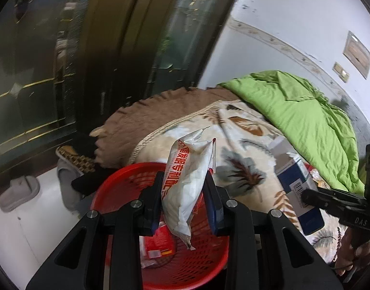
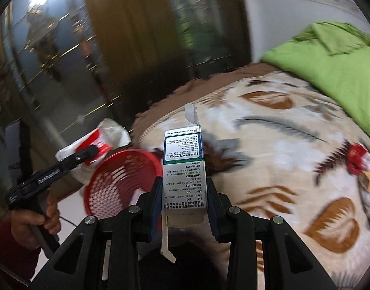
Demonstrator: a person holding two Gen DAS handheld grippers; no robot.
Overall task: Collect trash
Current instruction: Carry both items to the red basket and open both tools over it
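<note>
Red plastic, the mesh basket (image 1: 185,261) stands on the white floor (image 1: 28,229), tight against the edge of the bed. I hold my left gripper (image 1: 183,191) right over its mouth, jaws pressed on a white wrapper with red characters (image 1: 189,176) that hangs above the red packets (image 1: 158,244) already inside. My right gripper (image 2: 183,193) has its jaws closed on a small medicine box (image 2: 183,169), upright, its top flap open, above the leaf-patterned blanket (image 2: 281,169). Free room is mostly to the left over the floor, where grey slippers (image 1: 18,193) lie; the dark glass door (image 1: 40,72) closes that side further back. Only the right wrist view shows a red and white thing (image 2: 359,159) on the blanket, maybe more trash, but it is blurred. Only the left wrist view shows inside the basket.
</note>
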